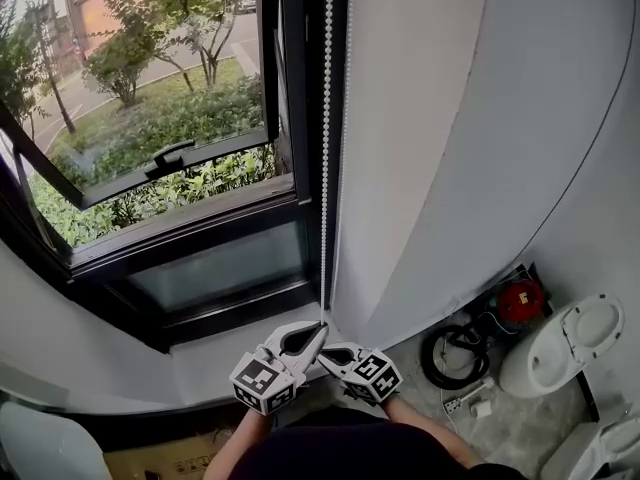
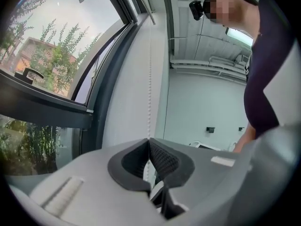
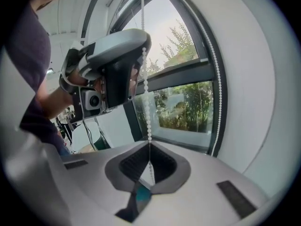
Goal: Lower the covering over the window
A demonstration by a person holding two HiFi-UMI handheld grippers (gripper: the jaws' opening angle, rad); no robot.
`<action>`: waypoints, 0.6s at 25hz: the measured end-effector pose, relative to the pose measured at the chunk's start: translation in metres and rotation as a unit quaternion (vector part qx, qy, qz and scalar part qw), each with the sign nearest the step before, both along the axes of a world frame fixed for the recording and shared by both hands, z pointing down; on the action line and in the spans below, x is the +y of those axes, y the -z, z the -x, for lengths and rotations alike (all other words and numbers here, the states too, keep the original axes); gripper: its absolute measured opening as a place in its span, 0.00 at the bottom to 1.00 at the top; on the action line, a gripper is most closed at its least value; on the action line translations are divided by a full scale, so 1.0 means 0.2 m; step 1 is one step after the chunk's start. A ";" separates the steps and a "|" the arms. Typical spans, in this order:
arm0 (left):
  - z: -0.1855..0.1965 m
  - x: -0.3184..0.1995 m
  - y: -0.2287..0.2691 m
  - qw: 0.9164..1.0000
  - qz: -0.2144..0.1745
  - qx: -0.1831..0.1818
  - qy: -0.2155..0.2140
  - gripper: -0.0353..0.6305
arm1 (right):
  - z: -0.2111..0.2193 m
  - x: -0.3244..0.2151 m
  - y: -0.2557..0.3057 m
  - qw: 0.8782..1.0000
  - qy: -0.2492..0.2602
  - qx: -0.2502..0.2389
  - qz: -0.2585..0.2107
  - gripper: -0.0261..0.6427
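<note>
A white bead chain (image 1: 327, 148) hangs down the black window frame (image 1: 300, 98). Low in the head view, my left gripper (image 1: 321, 326) is shut on the chain, and my right gripper (image 1: 326, 349) is shut on it just beneath. In the left gripper view the bead chain (image 2: 150, 79) rises straight from the closed left gripper (image 2: 149, 141). In the right gripper view the bead chain (image 3: 146, 102) runs from the closed right gripper (image 3: 149, 143) up to the left gripper (image 3: 142, 48). A second strand (image 3: 219, 79) hangs along the frame. I cannot make out the blind itself.
The window sash (image 1: 165, 163) is tilted open outward, with bushes and a street beyond. A white wall (image 1: 450, 168) stands right of the chain. On the floor at lower right are a toilet (image 1: 570, 346), a red item (image 1: 520, 300) and a black hose coil (image 1: 452, 356).
</note>
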State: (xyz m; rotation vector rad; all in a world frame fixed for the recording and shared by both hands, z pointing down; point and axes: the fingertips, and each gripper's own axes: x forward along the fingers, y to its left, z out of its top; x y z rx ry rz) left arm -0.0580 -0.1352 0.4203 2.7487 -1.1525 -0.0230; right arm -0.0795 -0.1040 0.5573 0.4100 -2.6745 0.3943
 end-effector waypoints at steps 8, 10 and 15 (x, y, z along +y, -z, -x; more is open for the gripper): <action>-0.05 -0.03 -0.03 1.000 0.014 0.017 -0.013 0.07 | -0.07 -0.05 -0.03 0.998 -0.033 0.042 -0.012 0.06; -0.07 -0.02 -0.08 0.999 0.030 0.009 -0.016 0.07 | -0.09 -0.03 -0.07 0.997 -0.030 0.068 -0.009 0.06; -0.08 0.02 -0.21 0.998 0.059 0.002 -0.019 0.07 | -0.12 0.02 -0.20 0.994 -0.024 0.108 0.005 0.06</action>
